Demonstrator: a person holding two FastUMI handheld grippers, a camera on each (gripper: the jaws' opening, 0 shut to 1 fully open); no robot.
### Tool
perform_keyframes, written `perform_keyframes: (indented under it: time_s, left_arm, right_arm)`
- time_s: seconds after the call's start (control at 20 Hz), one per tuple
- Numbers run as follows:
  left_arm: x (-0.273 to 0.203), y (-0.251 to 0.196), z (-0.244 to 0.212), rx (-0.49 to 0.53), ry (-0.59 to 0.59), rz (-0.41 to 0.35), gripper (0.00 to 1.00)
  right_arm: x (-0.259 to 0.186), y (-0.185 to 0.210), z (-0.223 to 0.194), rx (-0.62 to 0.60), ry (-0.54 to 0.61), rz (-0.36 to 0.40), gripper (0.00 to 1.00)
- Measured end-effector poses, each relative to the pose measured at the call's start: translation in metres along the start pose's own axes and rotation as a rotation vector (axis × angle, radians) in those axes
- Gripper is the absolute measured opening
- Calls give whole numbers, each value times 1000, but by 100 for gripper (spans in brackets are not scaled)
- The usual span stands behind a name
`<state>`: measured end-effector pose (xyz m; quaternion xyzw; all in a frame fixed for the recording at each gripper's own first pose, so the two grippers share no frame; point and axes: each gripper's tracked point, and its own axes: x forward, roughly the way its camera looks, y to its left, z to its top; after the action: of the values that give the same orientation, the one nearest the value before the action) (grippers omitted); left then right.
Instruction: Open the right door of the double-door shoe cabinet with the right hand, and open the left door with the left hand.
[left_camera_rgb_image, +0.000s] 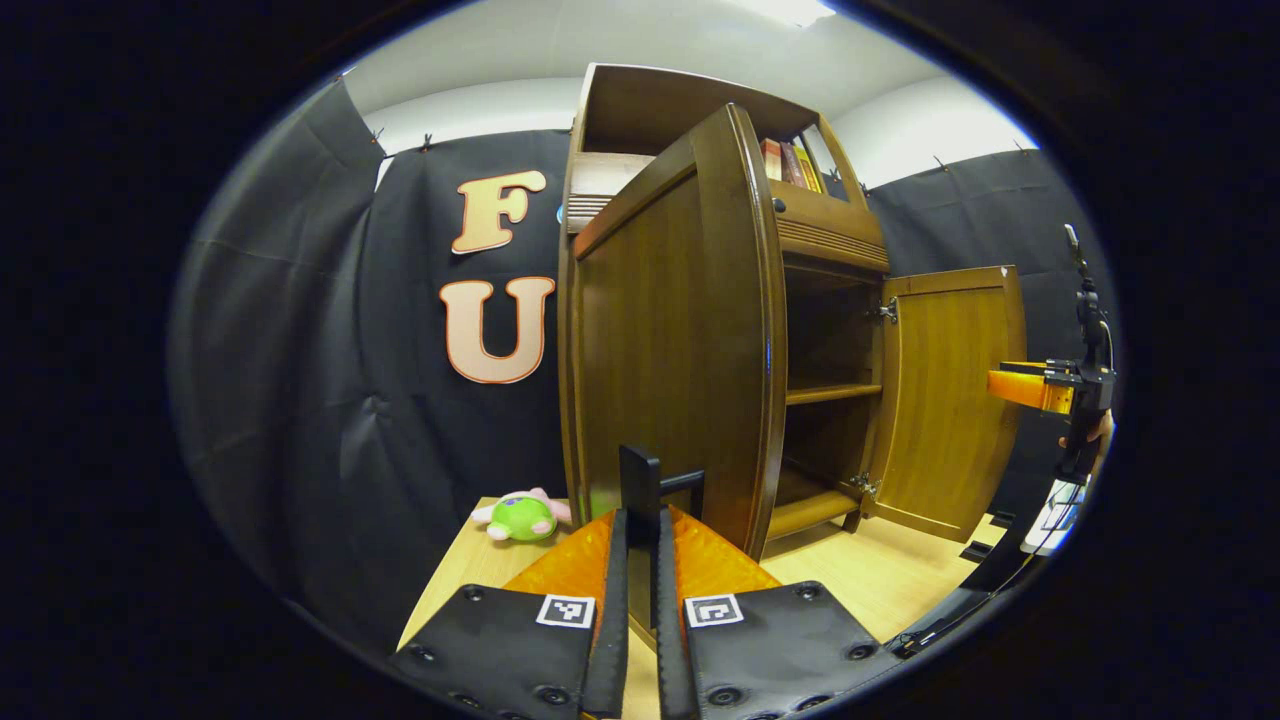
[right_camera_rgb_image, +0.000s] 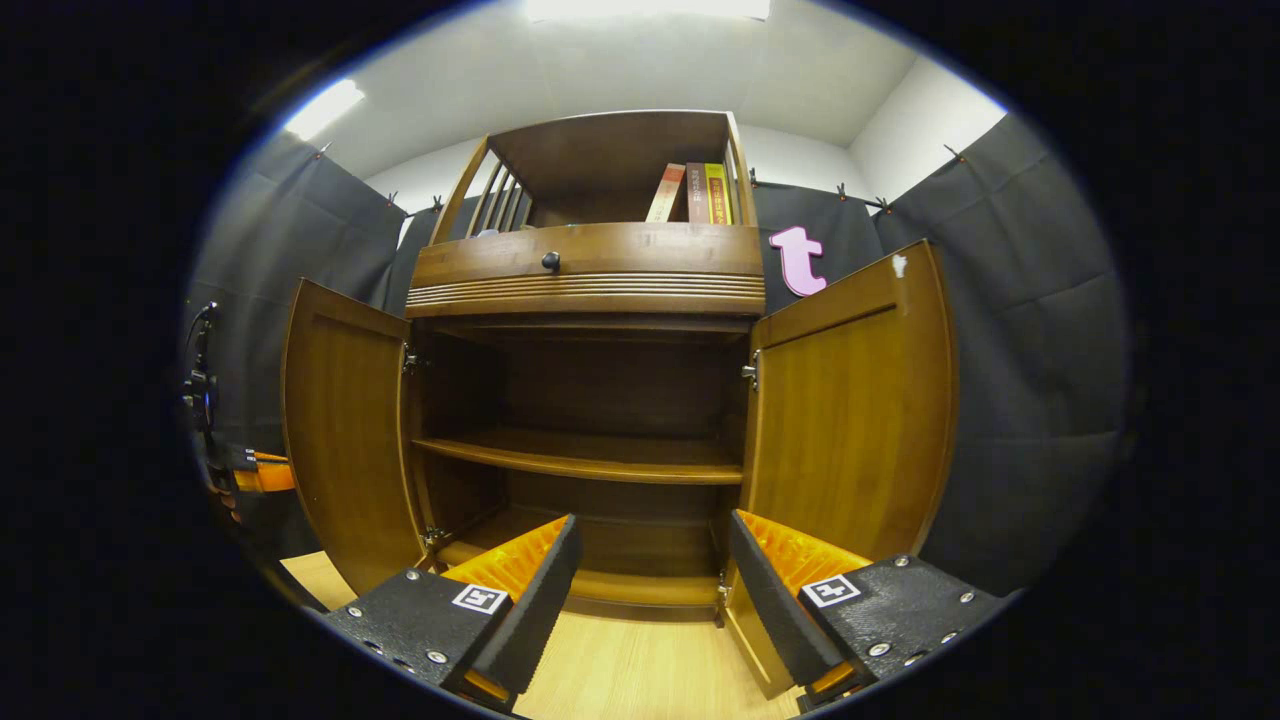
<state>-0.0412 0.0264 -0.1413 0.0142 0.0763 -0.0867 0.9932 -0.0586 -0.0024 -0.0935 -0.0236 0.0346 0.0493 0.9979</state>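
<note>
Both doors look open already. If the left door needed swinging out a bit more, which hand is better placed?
Left, probably: the left gripper is shut on the left door handle, while the right gripper is open, clear of the right door.

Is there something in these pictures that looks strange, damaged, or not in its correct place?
One thing: a green and pink plush toy lies on the floor beside the shoe cabinet, which seems unrelated to it. Both doors, left door and right door, stand open and look intact.
</note>
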Motion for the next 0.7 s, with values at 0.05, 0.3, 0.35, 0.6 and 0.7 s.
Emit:
perform_keyframes:
  time_s: [0.05,0.3,0.35,0.6,0.7]
  left_arm:
    - [-2,5,-1,-4,1,6,19]
    - [-11,30,5,2,-10,32,19]
    - [-12,36,3,8,-12,42,19]
    - [-15,59,5,-16,-17,63,18]
    - [-15,62,6,-20,-18,66,17]
  right_arm:
    - [3,4,-2,-2,4,6,92]
    - [9,21,-6,-6,14,29,100]
    - [10,24,-6,-6,18,33,92]
    - [9,32,-10,-15,25,44,92]
    - [7,33,-12,-10,21,42,92]
